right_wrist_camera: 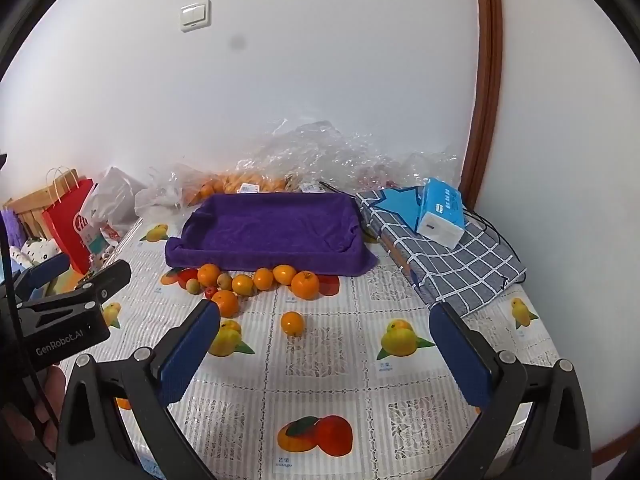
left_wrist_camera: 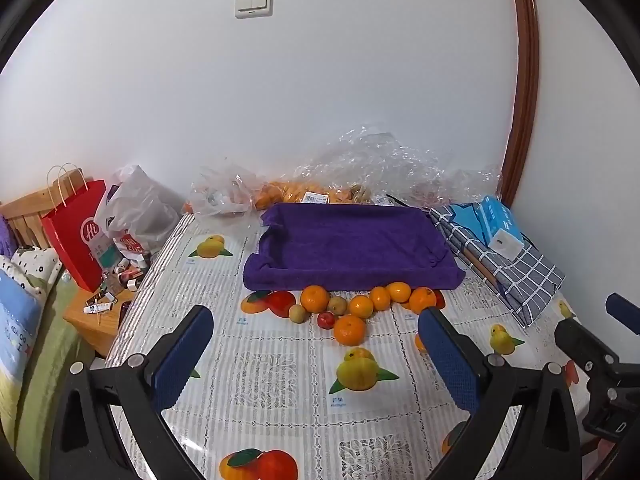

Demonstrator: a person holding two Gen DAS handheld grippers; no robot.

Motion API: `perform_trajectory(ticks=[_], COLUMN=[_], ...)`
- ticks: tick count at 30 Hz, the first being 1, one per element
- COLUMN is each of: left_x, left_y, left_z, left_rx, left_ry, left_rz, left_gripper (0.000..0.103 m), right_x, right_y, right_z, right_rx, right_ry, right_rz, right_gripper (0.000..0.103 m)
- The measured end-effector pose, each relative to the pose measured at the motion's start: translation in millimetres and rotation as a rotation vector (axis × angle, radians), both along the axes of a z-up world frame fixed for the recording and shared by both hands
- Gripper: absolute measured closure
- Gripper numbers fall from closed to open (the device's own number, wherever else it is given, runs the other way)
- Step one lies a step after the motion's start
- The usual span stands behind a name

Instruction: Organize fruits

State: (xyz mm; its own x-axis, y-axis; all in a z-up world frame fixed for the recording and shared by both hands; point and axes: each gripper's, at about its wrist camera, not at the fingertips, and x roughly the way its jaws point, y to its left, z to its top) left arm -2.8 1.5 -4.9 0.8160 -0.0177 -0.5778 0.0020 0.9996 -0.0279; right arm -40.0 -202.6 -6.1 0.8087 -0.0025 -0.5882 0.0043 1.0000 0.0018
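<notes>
Several oranges lie in a loose row with two small brownish fruits and a small red fruit, right in front of a tray lined with a purple towel. The tray holds nothing. One orange sits alone, nearer to me on the table. My left gripper is open, short of the row, with nothing between its blue pads. My right gripper is open too, and the lone orange lies just ahead of it. Each gripper shows at the edge of the other's view.
The tablecloth is printed with fruit pictures. Clear plastic bags of fruit are piled against the wall behind the tray. A blue tissue pack rests on a checked cloth at the right. A red paper bag stands left, off the table.
</notes>
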Motion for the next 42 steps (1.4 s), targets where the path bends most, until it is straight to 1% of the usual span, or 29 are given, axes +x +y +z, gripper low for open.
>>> perform_trajectory(ticks=[21,28,32,42], left_x=[0,3,5,-1], left_y=[0,-1,-3,-3], left_z=[10,11,10,10], left_rx=[0.005,-0.007,-0.007,-0.023], left_ry=[-0.005,0.003,0.007,-0.018], left_rz=[-0.004,-0.007,-0.011,-0.025], left_gripper=[0.000,0.000,0.000,0.000], right_x=[3,4,4,3], right_y=[2,4,2,0], right_z=[-2,-6,-8,-8], right_rx=[0.019,0.009,0.019,0.029], right_ry=[0.004,0.011,0.014,0.015], right_rz=[0.001,0.004,-0.002,-0.011], right_gripper=[0.000,0.000,0.000,0.000])
